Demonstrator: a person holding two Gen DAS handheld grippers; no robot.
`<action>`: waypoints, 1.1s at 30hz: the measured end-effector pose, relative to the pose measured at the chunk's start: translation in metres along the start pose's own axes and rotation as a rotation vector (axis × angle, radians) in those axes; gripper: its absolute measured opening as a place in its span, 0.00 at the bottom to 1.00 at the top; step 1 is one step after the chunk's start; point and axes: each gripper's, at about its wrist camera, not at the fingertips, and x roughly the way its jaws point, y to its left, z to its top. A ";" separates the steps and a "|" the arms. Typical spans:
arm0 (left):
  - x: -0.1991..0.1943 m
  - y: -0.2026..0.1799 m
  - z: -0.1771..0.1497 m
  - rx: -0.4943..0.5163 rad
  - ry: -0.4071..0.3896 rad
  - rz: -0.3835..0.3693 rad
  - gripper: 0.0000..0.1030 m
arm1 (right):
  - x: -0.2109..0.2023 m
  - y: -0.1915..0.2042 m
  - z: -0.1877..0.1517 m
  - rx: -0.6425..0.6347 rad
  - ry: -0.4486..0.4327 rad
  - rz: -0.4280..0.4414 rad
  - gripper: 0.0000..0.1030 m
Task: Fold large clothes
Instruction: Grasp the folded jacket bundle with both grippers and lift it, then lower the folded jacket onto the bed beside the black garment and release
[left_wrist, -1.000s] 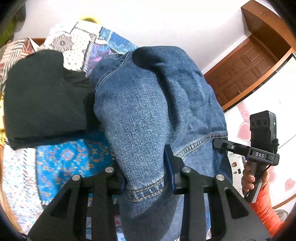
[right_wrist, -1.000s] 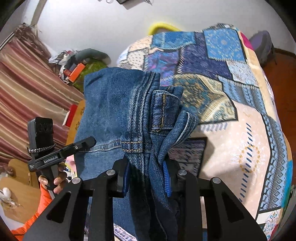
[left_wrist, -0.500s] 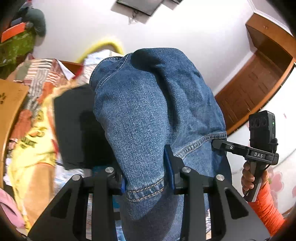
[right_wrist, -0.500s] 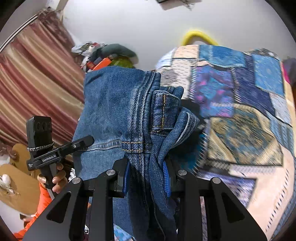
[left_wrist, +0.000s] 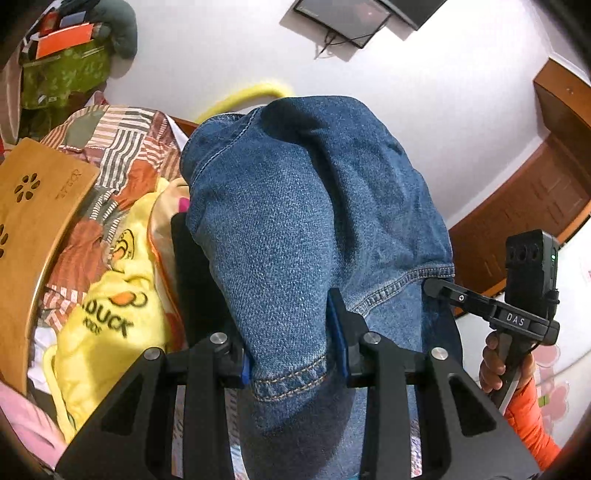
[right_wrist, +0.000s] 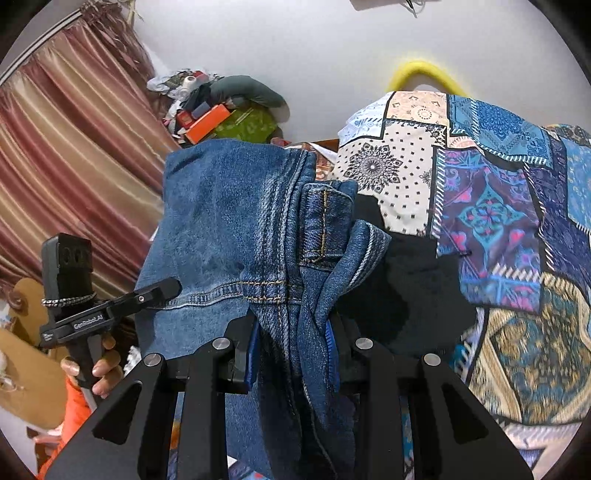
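Jeans (left_wrist: 306, 229) hang in the air above the patchwork bedspread (right_wrist: 517, 229), doubled over and carried at two points. Left gripper (left_wrist: 293, 354) pinches a hemmed leg end; right gripper (right_wrist: 291, 350) clamps the bunched waistband with its belt loop. Likely reason: gripping both ends keeps the fold together and clear of the black garment (right_wrist: 399, 288) below. A yellow duck-print cloth (left_wrist: 107, 321) lies to one side.
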 end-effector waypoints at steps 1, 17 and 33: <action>0.007 0.004 0.004 0.000 0.000 0.003 0.32 | 0.009 -0.004 0.004 0.003 0.000 -0.011 0.26; 0.109 0.067 0.015 -0.114 0.077 0.107 0.44 | 0.083 -0.051 0.005 0.040 0.056 -0.201 0.33; 0.048 0.003 -0.047 0.181 -0.022 0.360 0.55 | 0.045 -0.022 -0.038 -0.039 0.023 -0.316 0.52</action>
